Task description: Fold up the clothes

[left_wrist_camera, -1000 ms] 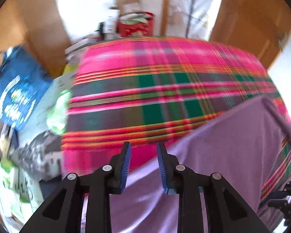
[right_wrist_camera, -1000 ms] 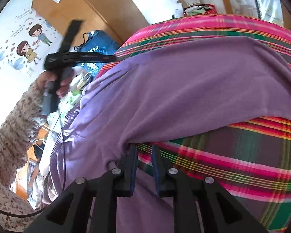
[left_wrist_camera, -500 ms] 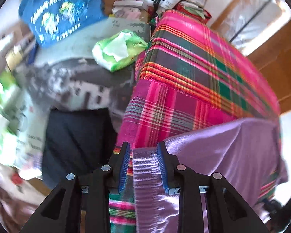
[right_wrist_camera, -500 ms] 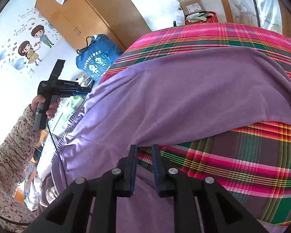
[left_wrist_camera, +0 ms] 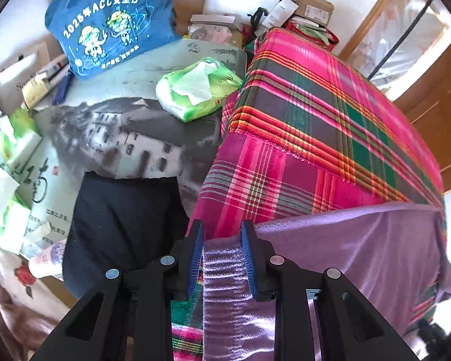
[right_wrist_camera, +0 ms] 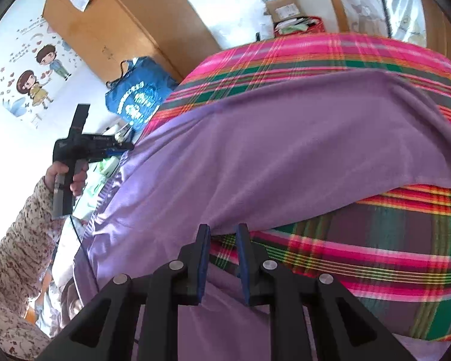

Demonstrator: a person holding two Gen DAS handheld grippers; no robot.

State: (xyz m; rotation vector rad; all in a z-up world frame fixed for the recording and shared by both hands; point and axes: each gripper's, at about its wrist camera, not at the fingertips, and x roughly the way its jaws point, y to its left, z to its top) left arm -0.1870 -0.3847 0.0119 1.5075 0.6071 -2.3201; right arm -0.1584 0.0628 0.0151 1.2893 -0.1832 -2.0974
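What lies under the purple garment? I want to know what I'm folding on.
The purple garment lies on a plaid blanket, which shows beyond its edges. What the blanket covers is hidden.

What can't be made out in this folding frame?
- Left tongs: whether the fingers pinch the purple garment; left wrist view, the cloth between them hides contact.
- Right tongs: same doubt, right wrist view.
- Garment type: the bottom edge cuts it off in both views.
- Plaid blanket far edge: blurred, right wrist view.
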